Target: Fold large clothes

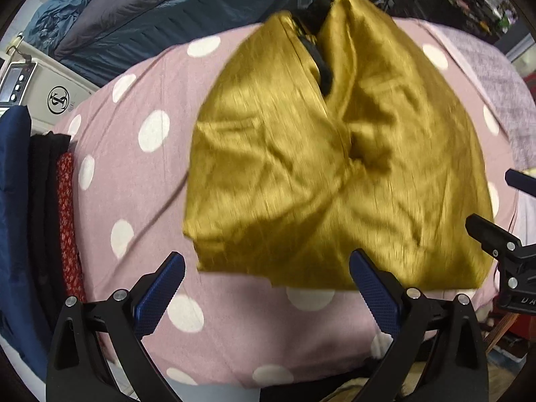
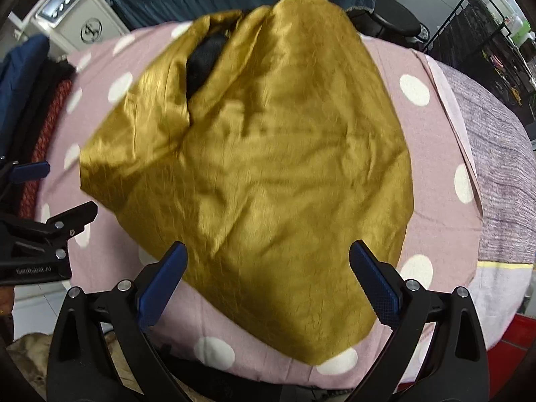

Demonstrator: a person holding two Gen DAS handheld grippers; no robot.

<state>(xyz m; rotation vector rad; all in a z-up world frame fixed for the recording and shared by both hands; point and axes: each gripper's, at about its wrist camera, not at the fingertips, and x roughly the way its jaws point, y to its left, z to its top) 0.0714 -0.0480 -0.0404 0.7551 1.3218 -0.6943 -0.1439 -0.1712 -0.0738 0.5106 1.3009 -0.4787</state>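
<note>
A shiny mustard-gold garment (image 1: 335,167) (image 2: 261,174) lies crumpled on a pink sheet with white dots (image 1: 134,154) (image 2: 432,181). A black lining or collar (image 1: 318,43) (image 2: 204,60) shows at its far end. My left gripper (image 1: 268,268) hovers open over the garment's near edge, nothing between its blue pads. My right gripper (image 2: 268,261) is open too, above the near part of the cloth. Each gripper shows at the edge of the other's view: the right one (image 1: 506,207), the left one (image 2: 60,191).
Folded dark blue, black and red clothes (image 1: 43,207) (image 2: 37,107) are stacked at the left edge of the bed. A grey-purple blanket (image 2: 495,167) lies on the right. A white appliance (image 1: 40,90) and bedding stand behind. A black rack (image 2: 485,33) is at far right.
</note>
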